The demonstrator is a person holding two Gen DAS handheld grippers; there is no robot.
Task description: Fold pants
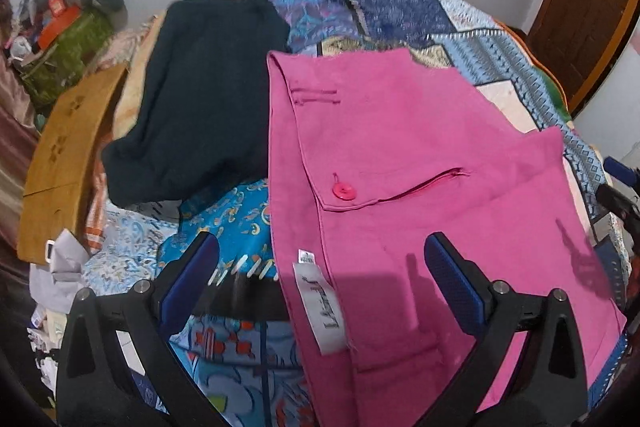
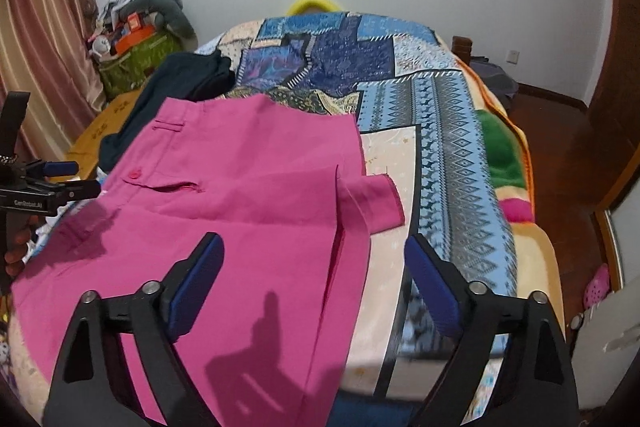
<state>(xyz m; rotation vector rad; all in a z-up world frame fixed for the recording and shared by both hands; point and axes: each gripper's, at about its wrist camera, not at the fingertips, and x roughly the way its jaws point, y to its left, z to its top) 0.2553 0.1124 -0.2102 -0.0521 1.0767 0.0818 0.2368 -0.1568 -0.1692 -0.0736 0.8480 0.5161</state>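
Your pink pants (image 1: 420, 155) lie flat on the patchwork bedspread (image 1: 400, 11), filling the centre and right of the left wrist view and the left half of the right wrist view. The waistband, with its button (image 1: 343, 191) and white label (image 1: 326, 311), runs down the middle of the left wrist view; the legs stretch away toward the right of that frame. In the right wrist view 1 hem is turned up into a small cuff (image 2: 374, 203) at mid-frame.

Your left gripper (image 1: 320, 279) is spread wide with nothing pinched; the waistband edge and label sit between its fingers, so this hand is the nearer to the waist. Your right gripper (image 2: 314, 279) is also spread and empty, straddling the leg edge at lower centre, with pink cloth under its left finger and bedspread under its right. My reading is that the next move turns on this: the long axis of the pants runs between your 2 hands, waist at the left, hems at the right.

Hard to judge: whether either pad touches the cloth, since only shadows fall on it. The near hem is cut off at the bottom of both frames, and a dark garment (image 1: 200, 99) at upper left overlaps the waistband's far corner.
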